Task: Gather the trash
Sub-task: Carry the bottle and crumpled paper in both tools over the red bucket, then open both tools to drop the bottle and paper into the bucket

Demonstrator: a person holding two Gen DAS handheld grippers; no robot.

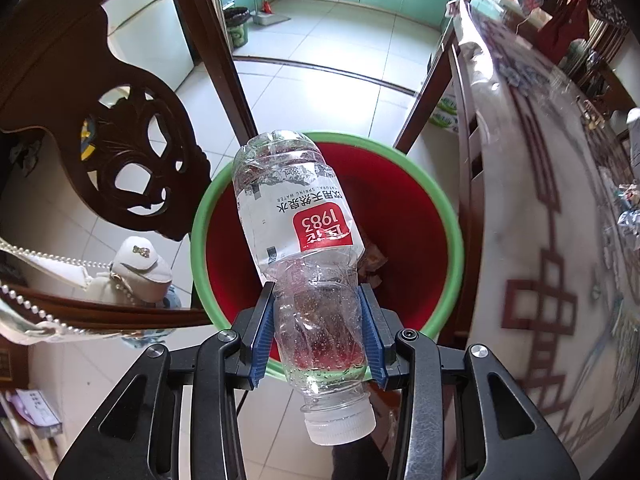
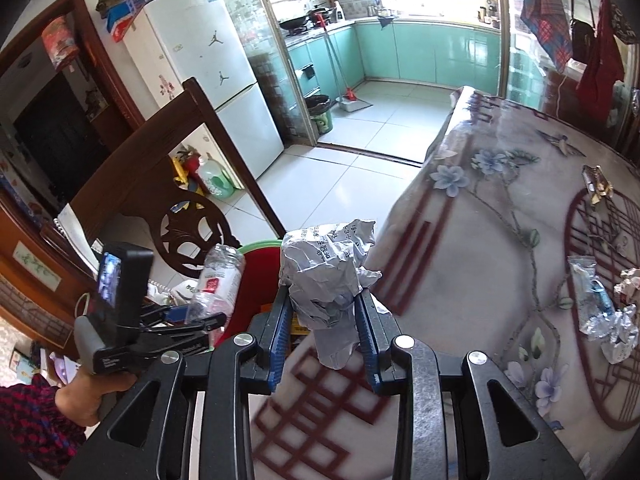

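White tiled floor runs through a sliding-door track into a kitchen with teal cabinets, bright daylight over the counter. White fridge stands left of the kitchen doorway, carved dark wood chair beside it, dark wooden door frame further left. Table on the right under a floral patterned cover, clothes hanging behind it.
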